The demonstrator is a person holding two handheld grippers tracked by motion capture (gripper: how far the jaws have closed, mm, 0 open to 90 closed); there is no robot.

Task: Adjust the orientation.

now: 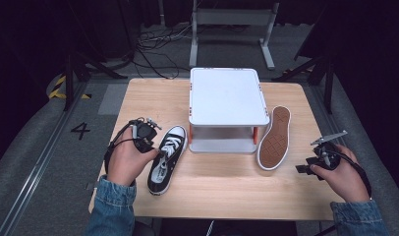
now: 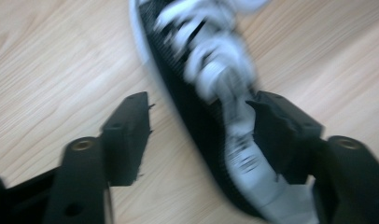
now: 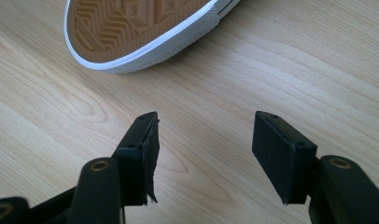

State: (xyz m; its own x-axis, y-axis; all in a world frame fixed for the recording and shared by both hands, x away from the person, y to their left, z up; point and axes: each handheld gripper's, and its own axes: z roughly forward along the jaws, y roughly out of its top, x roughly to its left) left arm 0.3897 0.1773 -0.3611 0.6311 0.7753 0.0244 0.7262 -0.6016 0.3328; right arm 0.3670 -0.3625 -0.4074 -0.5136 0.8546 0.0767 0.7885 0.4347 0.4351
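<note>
The left hand [image 1: 125, 160] sets its left gripper [image 2: 199, 135], jaws wide, astride the near-left black sneaker [image 1: 167, 158], blurred close up; the right gripper [image 3: 204, 151] gapes wide over bare wooden table [image 1: 222, 189]; farther right lies an upturned sneaker [image 1: 275, 137], beside the white stand [image 1: 227, 101].

Both forearms wear blue denim sleeves with stitched cuffs. The left gripper [image 1: 144, 133] and right gripper [image 1: 319, 160] are black, each trailing a black cable. The right carries a grey three-cornered plate. The jaws are black, blocky, with brass-coloured screws behind them.
</note>
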